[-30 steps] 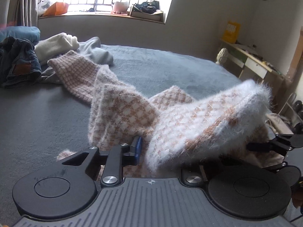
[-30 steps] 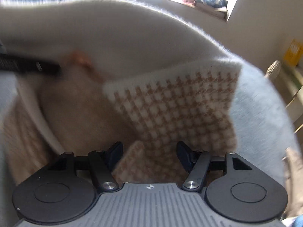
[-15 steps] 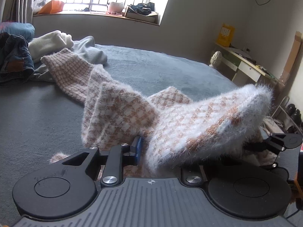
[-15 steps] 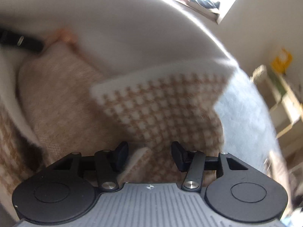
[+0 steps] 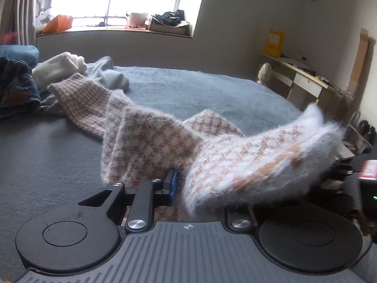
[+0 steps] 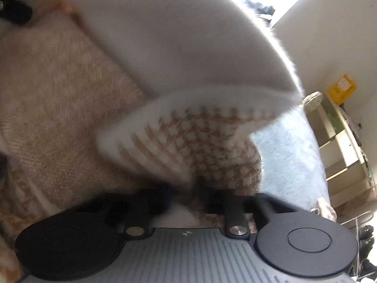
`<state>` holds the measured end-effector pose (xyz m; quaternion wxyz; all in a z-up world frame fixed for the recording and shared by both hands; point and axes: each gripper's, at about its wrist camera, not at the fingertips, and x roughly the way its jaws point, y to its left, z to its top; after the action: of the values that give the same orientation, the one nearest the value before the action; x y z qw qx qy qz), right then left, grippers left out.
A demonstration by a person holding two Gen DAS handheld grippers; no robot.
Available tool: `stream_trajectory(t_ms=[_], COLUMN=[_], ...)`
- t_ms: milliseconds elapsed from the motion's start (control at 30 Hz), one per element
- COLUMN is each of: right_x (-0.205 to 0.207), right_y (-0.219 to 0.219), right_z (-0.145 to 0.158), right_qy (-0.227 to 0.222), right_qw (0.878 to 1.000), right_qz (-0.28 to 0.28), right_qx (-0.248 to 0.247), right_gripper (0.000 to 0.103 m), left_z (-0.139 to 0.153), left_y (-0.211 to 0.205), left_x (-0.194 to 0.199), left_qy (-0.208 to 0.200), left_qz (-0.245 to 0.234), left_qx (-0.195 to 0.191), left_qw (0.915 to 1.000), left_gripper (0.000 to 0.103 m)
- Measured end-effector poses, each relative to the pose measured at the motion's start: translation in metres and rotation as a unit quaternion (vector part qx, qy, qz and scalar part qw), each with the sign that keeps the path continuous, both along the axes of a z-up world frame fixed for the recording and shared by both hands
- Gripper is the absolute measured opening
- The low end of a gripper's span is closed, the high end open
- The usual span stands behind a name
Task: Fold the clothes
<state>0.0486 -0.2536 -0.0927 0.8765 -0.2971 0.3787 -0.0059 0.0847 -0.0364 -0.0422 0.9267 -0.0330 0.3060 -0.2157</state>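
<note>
Sweater (image 5: 150, 146) sprawls across our bed (image 5: 212, 94). Our left tongs (image 5: 181, 186) pinch its fuzzy fold; our right tongs (image 6: 186, 195) are closing on its hem.

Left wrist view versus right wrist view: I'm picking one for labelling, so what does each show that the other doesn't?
Only the left wrist view shows the blue denim jeans, the cream garment, the barred window and the left gripper shut on the fabric. Only the right wrist view shows the right gripper closing on a hem. Both share the fuzzy tan-and-white houndstooth sweater, grey bed cover and yellow box.
</note>
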Motion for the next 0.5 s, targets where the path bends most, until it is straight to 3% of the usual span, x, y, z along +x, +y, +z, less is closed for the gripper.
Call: stream_trajectory(t_ms=[133, 267, 500], right_x=[-0.036, -0.058, -0.098], right_y=[0.003, 0.006, 0.021], right_z=[0.030, 0.071, 0.154], right_qy=[-0.094, -0.180, -0.324], right_qw=[0.993, 0.979, 0.937], right_qz=[0.035, 0.049, 0.079], right_qx=[-0.055, -0.081, -0.106], right_gripper=[0.007, 0.006, 0.005], left_z=[0.010, 0.035, 0.110], left_y=[0.011, 0.014, 0.028], left_x=[-0.006, -0.021, -0.047], left_qy=[-0.016, -0.069, -0.194], left_qz=[0.028, 0.045, 0.084], left_qx=[-0.023, -0.047, -0.047], left_qw=[0.9992, 0.9954, 0.9763], left_gripper=[0.014, 0.012, 0.012])
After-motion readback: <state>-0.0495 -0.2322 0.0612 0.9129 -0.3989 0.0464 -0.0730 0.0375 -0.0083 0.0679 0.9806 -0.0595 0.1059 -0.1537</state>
